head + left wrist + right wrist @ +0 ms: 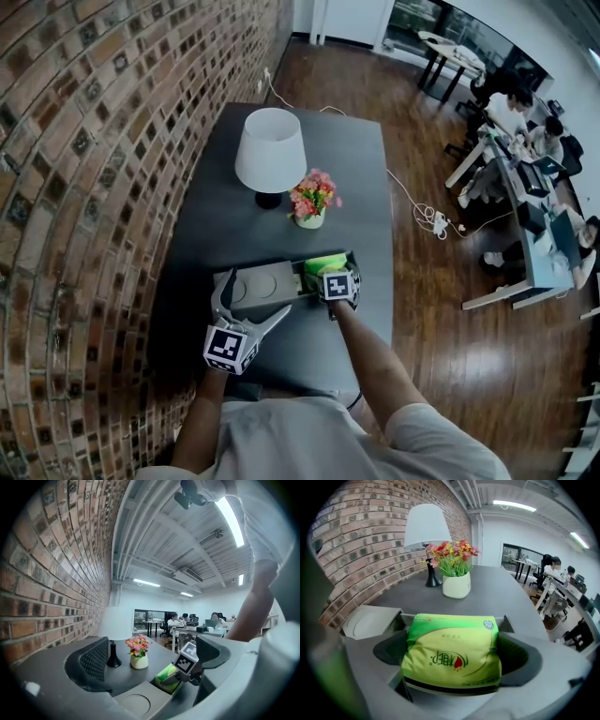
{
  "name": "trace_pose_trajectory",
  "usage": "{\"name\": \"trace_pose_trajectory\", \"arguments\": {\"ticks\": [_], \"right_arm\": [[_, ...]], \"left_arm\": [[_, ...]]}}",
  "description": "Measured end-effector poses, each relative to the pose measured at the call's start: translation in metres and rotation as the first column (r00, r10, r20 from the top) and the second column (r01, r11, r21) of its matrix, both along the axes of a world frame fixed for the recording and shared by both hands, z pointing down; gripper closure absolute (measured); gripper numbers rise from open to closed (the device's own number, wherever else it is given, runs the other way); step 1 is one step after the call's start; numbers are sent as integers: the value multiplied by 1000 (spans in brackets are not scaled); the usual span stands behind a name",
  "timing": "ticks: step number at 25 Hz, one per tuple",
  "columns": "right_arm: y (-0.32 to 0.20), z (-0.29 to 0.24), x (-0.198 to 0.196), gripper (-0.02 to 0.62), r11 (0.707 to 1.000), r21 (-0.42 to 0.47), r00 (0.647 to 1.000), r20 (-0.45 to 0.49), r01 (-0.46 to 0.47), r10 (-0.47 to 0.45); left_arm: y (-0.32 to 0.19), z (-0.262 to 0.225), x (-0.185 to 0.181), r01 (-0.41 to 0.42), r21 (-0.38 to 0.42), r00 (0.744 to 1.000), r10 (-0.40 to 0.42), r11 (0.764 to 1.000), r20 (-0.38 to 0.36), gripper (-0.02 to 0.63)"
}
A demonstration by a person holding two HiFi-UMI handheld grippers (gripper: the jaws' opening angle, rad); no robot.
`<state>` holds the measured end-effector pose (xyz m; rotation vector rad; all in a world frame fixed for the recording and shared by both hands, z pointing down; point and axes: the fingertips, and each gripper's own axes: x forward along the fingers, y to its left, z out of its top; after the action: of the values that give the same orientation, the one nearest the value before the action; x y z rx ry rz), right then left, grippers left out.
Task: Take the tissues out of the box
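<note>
Glossy green-and-yellow tissue pack (pixel 452 641), its print upside down and unreadable, sits in the open grey box (pixel 255 287), clamped between the right gripper (pixel 453 660) jaws, its underside hidden. The left gripper (pixel 152 660) gapes wide, empty.

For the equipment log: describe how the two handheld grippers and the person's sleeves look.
The left gripper and right gripper are grey, each with two curved jaws and a cube of black-and-white square markers. The left one's inner pads are dark with a dotted texture. No cables show. The person wears a pale short-sleeved shirt.
</note>
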<state>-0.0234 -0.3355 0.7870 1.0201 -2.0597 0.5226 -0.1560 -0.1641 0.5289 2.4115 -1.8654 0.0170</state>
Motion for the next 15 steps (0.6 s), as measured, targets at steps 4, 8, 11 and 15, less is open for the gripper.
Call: {"name": "trace_pose_trajectory", "arguments": {"ticks": [4,8,11,15], "right_arm": [[-3,-8,4,34,1000,15,1000,8,-2,2],[5,-12,5,71,1000,18,999,40,10,-11],[9,-20,2,80,1000,23,995,98,16,-18],[14,-46,-3,80,996,78,985,162,40,-52]], "left_arm": [[4,8,-1,8,-11,1000,-8,1000,1,31],[8,7,-8,23,-13,1000,-23,1000,-8,31],[11,6,-11,35,-8,999,-35,999,-12,31],[12,1,-15,45,1,999,-45,999,-8,32]]}}
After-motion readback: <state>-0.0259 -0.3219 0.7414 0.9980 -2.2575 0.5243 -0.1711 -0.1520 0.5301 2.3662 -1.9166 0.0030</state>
